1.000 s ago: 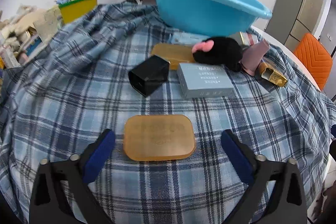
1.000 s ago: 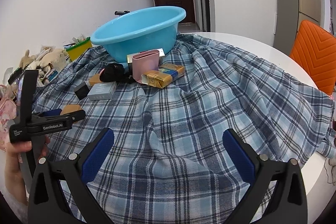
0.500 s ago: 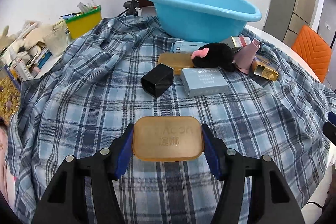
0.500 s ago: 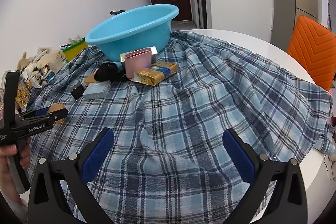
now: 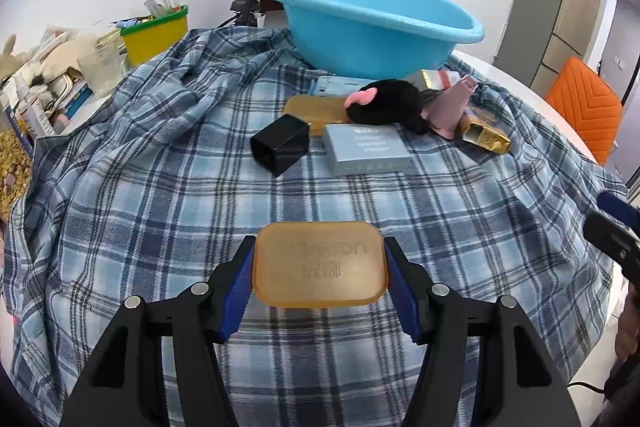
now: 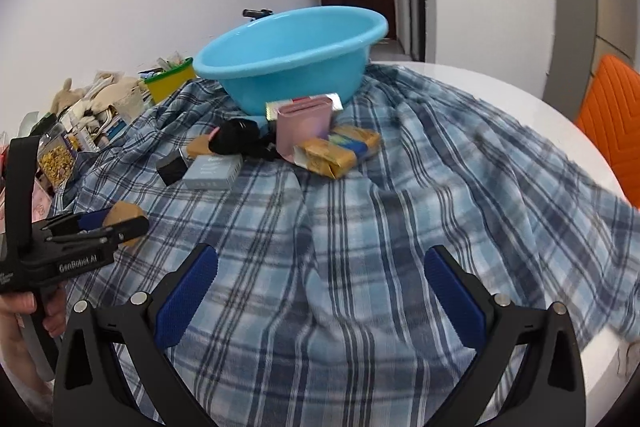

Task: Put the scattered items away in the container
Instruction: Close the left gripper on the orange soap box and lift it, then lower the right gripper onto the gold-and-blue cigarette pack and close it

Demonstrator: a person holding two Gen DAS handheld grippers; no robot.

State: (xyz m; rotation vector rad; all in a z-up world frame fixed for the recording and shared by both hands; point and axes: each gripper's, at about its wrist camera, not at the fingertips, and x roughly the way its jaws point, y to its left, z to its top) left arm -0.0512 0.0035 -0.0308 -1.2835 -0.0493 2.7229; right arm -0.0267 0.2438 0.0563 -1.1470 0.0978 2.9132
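Observation:
My left gripper (image 5: 319, 277) is shut on an amber soap-like bar (image 5: 320, 263), its blue pads pressing both short ends, a little above the plaid cloth. From the right wrist view the same left gripper (image 6: 108, 225) shows at the left with the amber bar (image 6: 125, 213) in it. The blue basin (image 5: 372, 23) stands at the far side of the table. In front of it lie a black box (image 5: 282, 145), a grey box (image 5: 366, 149), a second amber bar (image 5: 316, 109), a black plush (image 5: 386, 103), a pink holder (image 5: 450, 107) and a gold packet (image 5: 484, 137). My right gripper (image 6: 320, 291) hangs open over bare cloth.
The blue plaid cloth (image 6: 400, 207) is rumpled over a round white table (image 6: 520, 99). An orange chair (image 6: 616, 115) stands at the right. A yellow bin (image 5: 156, 35) and cluttered goods lie off the table's left. A hand (image 6: 24, 311) holds the left gripper's handle.
My left gripper closed on the amber bar and lifted it slightly off the cloth. The right gripper stayed open, its view shifting a little toward the basin.

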